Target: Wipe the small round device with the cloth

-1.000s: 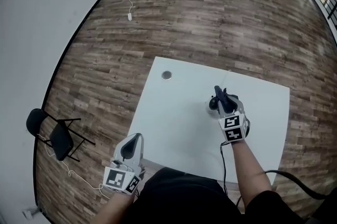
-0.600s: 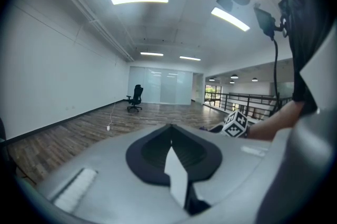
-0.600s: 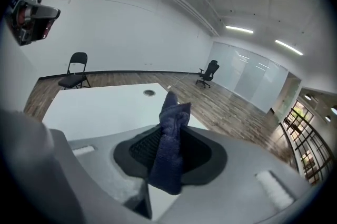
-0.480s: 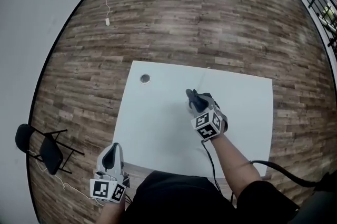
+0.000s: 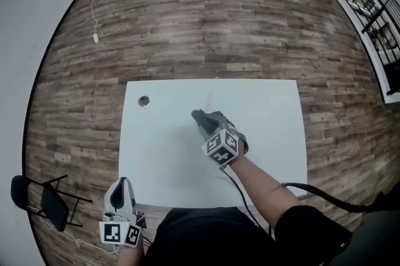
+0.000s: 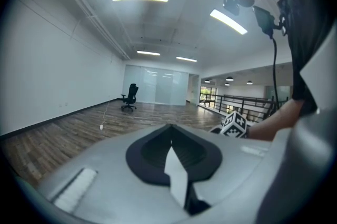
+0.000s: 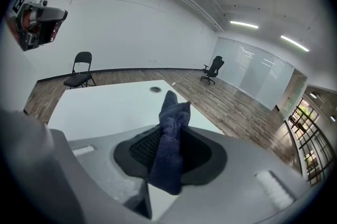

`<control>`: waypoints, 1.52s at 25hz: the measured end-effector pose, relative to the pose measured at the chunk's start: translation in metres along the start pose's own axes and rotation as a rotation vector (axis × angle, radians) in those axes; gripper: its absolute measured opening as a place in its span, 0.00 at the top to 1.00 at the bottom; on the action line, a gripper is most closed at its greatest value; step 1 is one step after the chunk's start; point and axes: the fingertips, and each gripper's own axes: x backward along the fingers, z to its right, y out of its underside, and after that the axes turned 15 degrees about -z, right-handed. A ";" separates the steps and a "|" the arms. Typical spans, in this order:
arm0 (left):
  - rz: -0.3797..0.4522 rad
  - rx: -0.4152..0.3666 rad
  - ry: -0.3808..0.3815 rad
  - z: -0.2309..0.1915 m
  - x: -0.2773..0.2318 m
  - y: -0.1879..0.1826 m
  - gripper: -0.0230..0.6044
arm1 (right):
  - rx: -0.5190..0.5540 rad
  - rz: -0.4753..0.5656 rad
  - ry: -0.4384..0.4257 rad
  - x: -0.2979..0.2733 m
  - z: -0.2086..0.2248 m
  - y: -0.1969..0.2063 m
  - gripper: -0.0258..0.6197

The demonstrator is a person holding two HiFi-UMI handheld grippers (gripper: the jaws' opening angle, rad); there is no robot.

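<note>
Head view: right gripper (image 5: 200, 117) above desk (image 5: 269, 133) middle, clamped on dark cloth (image 5: 211, 122); left gripper (image 5: 122, 183) by near left corner; grey disc (image 5: 144, 101) near far left corner.
Left gripper view: jaws pressed together.
Right gripper view: cloth pinched between jaws, bunched upward.

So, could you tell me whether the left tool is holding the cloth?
No, the cloth is pinched in the right tool, while the left tool holds nothing.

Fuzzy dark-blue cloth (image 7: 169, 133), smooth matt white table (image 5: 162, 146), wood-plank floor (image 5: 187, 27) with a faint sheen
</note>
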 end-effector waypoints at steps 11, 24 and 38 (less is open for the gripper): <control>-0.014 -0.039 0.128 -0.005 -0.041 -0.006 0.95 | -0.044 -0.047 -0.005 0.004 -0.016 0.014 0.79; -0.015 -0.142 0.291 0.020 -0.098 -0.008 0.95 | -0.102 -0.237 -0.116 -0.007 -0.061 0.079 0.79; 0.006 -0.008 0.416 0.059 -0.110 0.016 0.95 | 0.019 -0.148 0.351 0.064 0.059 0.032 0.79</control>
